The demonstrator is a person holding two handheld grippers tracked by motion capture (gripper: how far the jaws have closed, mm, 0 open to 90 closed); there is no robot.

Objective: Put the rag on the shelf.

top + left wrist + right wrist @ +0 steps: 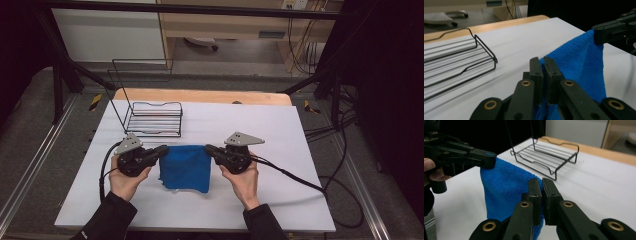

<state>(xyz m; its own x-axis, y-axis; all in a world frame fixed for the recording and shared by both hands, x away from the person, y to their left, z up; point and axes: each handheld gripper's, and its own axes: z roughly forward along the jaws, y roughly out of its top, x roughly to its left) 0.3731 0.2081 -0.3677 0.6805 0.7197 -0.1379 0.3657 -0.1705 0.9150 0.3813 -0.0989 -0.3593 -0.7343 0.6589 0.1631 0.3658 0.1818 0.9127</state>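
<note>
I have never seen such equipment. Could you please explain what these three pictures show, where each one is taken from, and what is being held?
A person sits at a white table and holds a hand tool in each hand. Each tool is a gripper with two black jaws that pinch things.

The high view looks down from above: the left gripper is at the picture's left, the right gripper at its right. The other two pictures come from small cameras riding on each gripper, looking along its own jaws.

Between the grippers hangs a blue cloth. Each gripper is shut on one upper corner, so the cloth is stretched between them and hangs down. Behind it, a black wire rack stands on the table.
</note>
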